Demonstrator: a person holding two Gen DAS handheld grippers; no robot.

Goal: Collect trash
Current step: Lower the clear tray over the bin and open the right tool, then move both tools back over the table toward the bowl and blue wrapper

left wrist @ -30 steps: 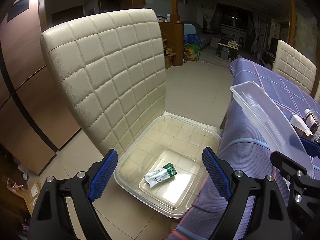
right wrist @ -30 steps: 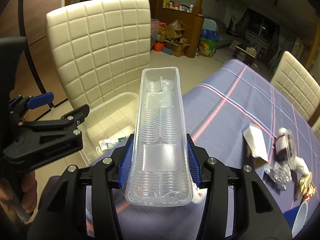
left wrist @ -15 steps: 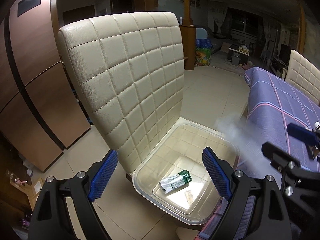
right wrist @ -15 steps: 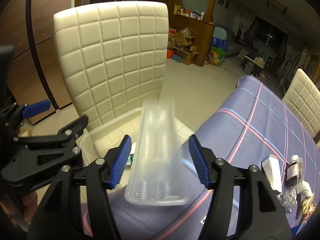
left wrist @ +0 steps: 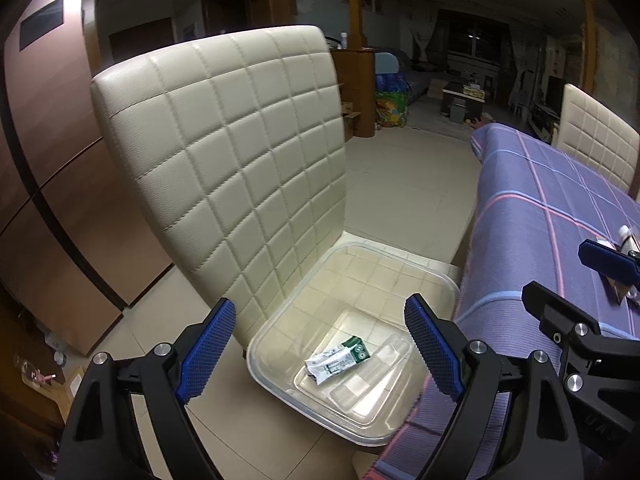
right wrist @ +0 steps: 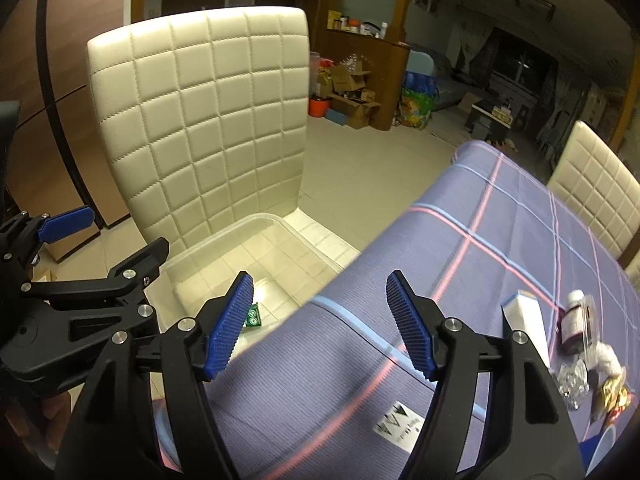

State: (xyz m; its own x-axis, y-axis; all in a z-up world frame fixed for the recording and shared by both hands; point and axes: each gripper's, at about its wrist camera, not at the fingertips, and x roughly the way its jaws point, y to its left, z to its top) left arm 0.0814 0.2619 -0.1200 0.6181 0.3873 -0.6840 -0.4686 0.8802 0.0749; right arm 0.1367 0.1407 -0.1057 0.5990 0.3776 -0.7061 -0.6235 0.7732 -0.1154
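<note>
A clear plastic bin [left wrist: 280, 340] sits on the seat of a cream quilted chair [left wrist: 224, 168]. Inside it lie a green and white wrapper [left wrist: 336, 362] and a clear plastic tray [left wrist: 372, 376]. My left gripper [left wrist: 316, 344] is open and empty above the bin. My right gripper [right wrist: 320, 324] is open and empty over the table edge beside the bin [right wrist: 224, 256]. More trash lies on the purple plaid tablecloth [right wrist: 460, 280]: a white carton [right wrist: 524, 320], a small brown bottle [right wrist: 574, 322], crumpled clear plastic [right wrist: 574, 378] and a gold wrapper [right wrist: 612, 394].
A second cream chair [right wrist: 592, 184] stands at the table's far side. A white label [right wrist: 398, 426] lies on the cloth near me. Cardboard boxes and a wooden cabinet [right wrist: 356, 92] stand at the back of the tiled floor.
My right gripper opened and let go of the clear plastic tray, which now lies in the bin beside the wrapper. My left gripper stayed open over the bin.
</note>
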